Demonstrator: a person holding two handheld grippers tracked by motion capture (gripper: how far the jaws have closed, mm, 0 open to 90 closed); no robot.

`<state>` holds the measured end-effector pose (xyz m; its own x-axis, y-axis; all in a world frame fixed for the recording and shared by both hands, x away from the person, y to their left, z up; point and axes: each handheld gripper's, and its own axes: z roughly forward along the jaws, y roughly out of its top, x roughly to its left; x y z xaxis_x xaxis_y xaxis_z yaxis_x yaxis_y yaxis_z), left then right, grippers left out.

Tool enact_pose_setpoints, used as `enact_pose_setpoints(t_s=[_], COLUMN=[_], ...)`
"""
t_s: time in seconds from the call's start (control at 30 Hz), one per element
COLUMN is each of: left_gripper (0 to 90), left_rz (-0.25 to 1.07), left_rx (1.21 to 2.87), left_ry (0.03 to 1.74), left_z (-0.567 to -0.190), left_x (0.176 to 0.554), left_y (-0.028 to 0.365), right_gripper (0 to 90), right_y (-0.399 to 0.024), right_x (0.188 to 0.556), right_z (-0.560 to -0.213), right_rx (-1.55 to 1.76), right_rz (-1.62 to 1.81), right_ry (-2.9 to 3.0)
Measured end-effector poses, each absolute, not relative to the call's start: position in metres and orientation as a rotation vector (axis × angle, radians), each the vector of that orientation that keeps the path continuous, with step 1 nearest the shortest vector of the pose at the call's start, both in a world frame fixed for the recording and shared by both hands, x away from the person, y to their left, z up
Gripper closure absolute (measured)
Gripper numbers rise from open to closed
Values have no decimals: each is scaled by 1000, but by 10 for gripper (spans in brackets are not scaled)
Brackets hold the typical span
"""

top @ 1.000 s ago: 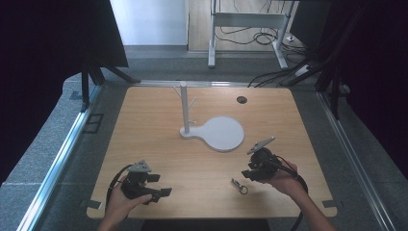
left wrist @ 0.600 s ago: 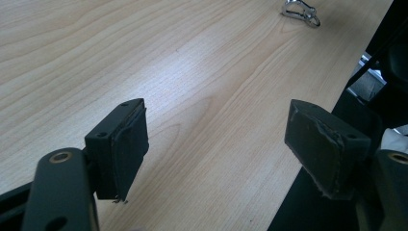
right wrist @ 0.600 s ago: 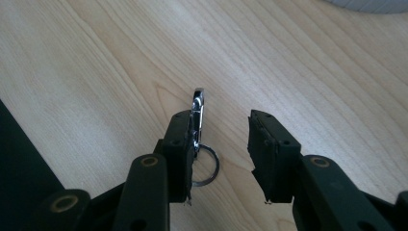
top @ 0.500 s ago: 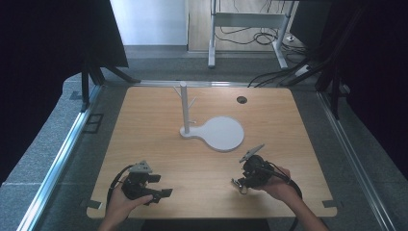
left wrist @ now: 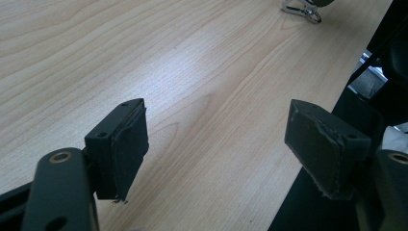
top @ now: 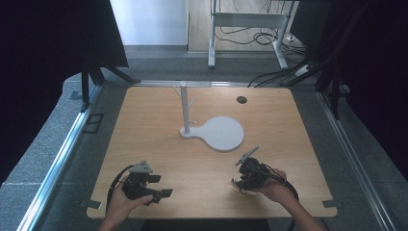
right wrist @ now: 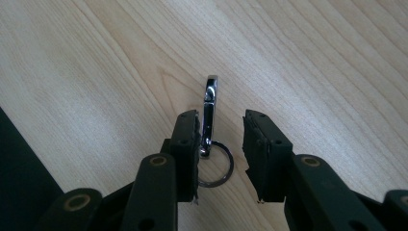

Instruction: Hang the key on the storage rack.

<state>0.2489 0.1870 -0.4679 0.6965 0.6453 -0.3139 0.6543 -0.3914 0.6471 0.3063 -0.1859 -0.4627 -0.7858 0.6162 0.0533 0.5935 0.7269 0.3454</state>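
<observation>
Keyring clip (right wrist: 210, 108): we see a chrome snap clip with a thin dark ring, flat on the counter (top: 159, 130) near its front edge.
Right gripper (right wrist: 221, 139): its fingers have just been closing and straddle the clip, narrow; one pad seems to graze it, the other stands clear.
Left gripper (left wrist: 216, 144): fingers wide, nothing between.
Risk: we judge the smooth metal could skid on the wood if one pad pushes first.
Stand (top: 184, 108): white post, round base.
</observation>
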Motion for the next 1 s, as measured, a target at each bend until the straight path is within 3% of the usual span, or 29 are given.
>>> enact_pose_setpoints(t_s=[0.67, 1.0], left_gripper=[235, 234], left_rz=[-8, -7], left_rx=[2113, 2108], left_ry=[991, 995], left_z=[-467, -466], left_x=[249, 249], left_y=[188, 191], right_gripper=[707, 786], right_y=[-176, -174], right_x=[308, 306], right_z=[-473, -478], right_rx=[990, 976], right_rz=[457, 398], right_ry=[2880, 2883])
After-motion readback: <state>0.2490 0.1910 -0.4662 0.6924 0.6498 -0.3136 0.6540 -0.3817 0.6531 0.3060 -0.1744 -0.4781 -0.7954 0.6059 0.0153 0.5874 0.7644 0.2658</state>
